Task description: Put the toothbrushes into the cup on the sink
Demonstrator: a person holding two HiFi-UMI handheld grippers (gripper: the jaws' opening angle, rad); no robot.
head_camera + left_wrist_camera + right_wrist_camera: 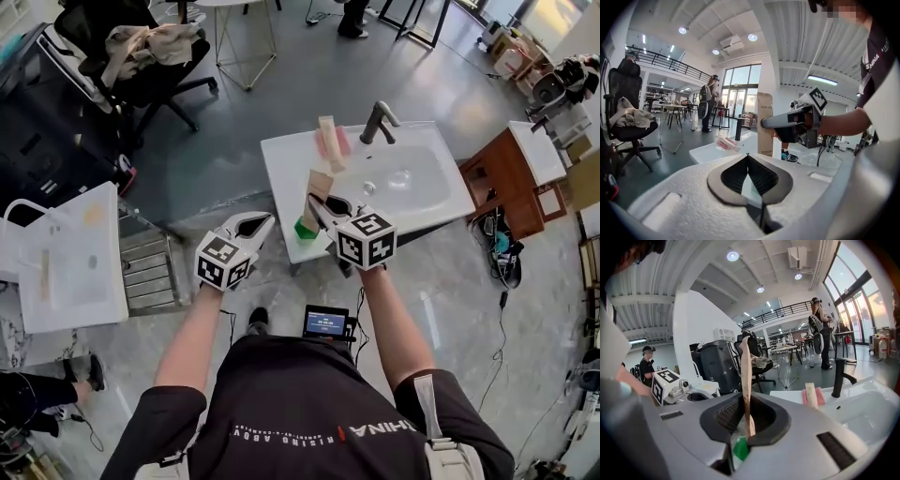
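sink [281, 155]: white, glossy, smooth (ceramic by its look) | tap [378, 122]: dark matt metal | box [317, 187]: brown matt cardboard | fingers [726, 416]: dark ribbed pads, pale matt plastic shell | floor [309, 84]: grey, polished, faintly reflective | cabinet [502, 173]: reddish wood

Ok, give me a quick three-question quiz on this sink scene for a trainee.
1. True or false: the right gripper is empty.
2. What lies beside the faucet on the sink? A: a tan box on something pink. B: a soap bottle. C: a towel.
3. What does the left gripper hold?
Key: 1 false, it is shut on an upright toothbrush box. 2 A. 3 nothing; its jaws are together.
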